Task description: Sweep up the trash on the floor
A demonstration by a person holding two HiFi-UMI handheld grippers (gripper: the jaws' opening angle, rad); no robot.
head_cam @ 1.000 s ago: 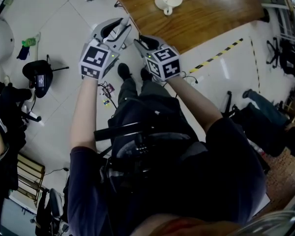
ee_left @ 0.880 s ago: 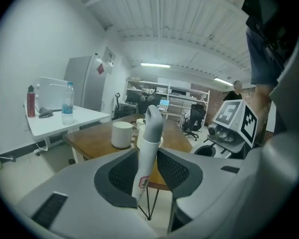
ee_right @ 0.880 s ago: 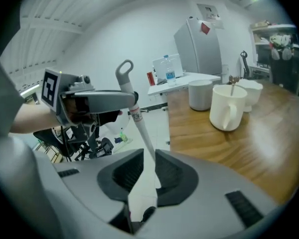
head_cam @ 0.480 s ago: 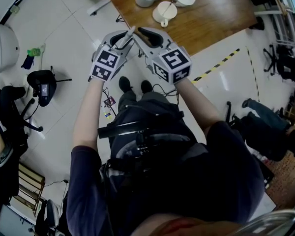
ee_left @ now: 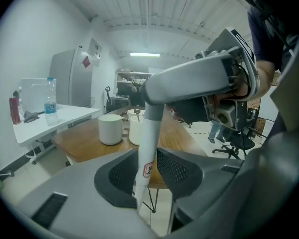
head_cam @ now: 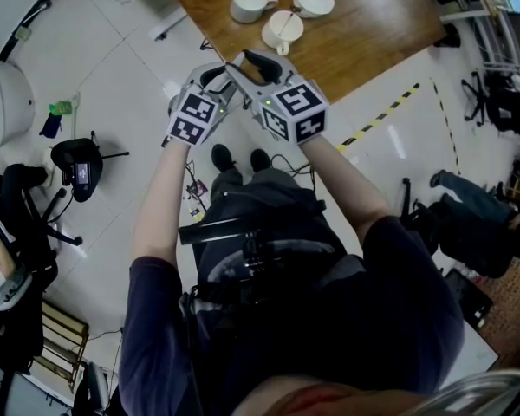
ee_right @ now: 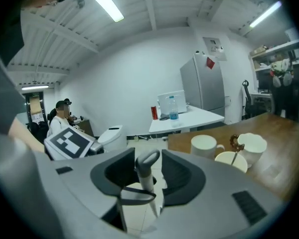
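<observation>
**Right gripper (head_cam: 248, 66) lets go of the handle (ee_left: 148, 133); left gripper (head_cam: 218, 78) holds it**

Head view. Both grippers are up in front of the body with their tips close together, at the edge of the wooden table (head_cam: 373, 33) with its three white cups (head_cam: 282, 29). Over the last second they have moved up the picture, from above the shoes to the table edge. The litter (head_cam: 194, 188), a few small scraps, lies on the white floor (head_cam: 130, 68) just beside the person's left leg, well apart from the grippers. The broom's head is not in sight.

Left gripper view. The white shaft of the handle stands upright between the jaws. The pads are closed on it at a middling width, with a small red label (ee_left: 146, 170) at the grip. The right gripper crosses over the shaft's top. No litter shows here.

Right gripper view. The jaws have just been opening and now stand wide. The handle's grey looped cap (ee_right: 148, 163) sits between them with a gap on each side, unpressed. A dark strap (ee_right: 137, 195) hangs below it.

Reading. The left alone carries the handle, and the right is probably shifting its grip. Sweeping looks not yet begun. Only the head view places the litter. Only the gripper views show which gripper holds the handle.
</observation>
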